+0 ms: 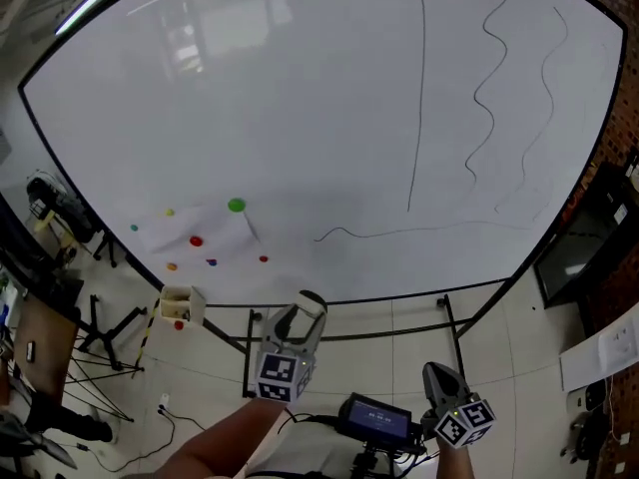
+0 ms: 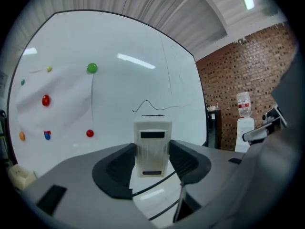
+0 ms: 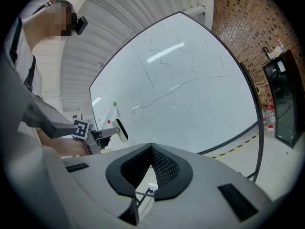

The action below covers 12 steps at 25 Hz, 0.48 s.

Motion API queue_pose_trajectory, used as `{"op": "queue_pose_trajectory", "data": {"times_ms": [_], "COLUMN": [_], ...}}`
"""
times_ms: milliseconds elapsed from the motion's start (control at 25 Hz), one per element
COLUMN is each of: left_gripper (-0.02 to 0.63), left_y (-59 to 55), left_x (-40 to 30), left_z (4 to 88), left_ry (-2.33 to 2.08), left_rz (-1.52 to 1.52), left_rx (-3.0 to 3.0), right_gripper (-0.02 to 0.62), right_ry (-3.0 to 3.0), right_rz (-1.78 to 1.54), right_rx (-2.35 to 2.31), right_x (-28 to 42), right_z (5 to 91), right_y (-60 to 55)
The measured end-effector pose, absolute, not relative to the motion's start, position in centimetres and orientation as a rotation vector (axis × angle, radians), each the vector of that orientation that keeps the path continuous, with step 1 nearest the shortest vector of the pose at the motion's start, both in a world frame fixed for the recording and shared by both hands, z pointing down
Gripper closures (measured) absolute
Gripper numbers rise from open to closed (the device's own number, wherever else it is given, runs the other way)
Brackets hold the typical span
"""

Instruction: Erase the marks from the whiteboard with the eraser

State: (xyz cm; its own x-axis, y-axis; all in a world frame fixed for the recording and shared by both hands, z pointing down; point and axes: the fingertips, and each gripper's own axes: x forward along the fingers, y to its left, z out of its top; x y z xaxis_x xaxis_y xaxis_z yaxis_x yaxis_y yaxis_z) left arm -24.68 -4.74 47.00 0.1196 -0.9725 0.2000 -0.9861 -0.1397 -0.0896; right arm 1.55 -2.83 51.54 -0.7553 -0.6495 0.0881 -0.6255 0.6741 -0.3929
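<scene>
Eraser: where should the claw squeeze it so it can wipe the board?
By its two narrow sides, coming from behind, as the left gripper holds it now. The eraser is a slim block that sticks out past the jaws, which should leave its far end free to reach the whiteboard.

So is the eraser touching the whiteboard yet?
Apart. In the left gripper view the eraser sits clamped in the left gripper, and nearly the whole whiteboard shows well beyond it, frame edges included.
</scene>
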Motion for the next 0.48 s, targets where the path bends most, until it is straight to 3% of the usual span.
{"op": "queue_pose_trajectory", "data": {"times_ms": [480], "left_gripper": [0.353], "left_y": [-11.6], "left_x": [-28.0], "left_z": [44.1], "left_ry": [-2.168], "left_rz": [0.357], "left_rx": [2.410], "right_gripper": [0.588], "right_ry": [2.861], "right_rz": [-0.413], "right_rx": [-1.095], "right_x": [-2.1], "right_z": [45.7], "right_y": [-11.8]}}
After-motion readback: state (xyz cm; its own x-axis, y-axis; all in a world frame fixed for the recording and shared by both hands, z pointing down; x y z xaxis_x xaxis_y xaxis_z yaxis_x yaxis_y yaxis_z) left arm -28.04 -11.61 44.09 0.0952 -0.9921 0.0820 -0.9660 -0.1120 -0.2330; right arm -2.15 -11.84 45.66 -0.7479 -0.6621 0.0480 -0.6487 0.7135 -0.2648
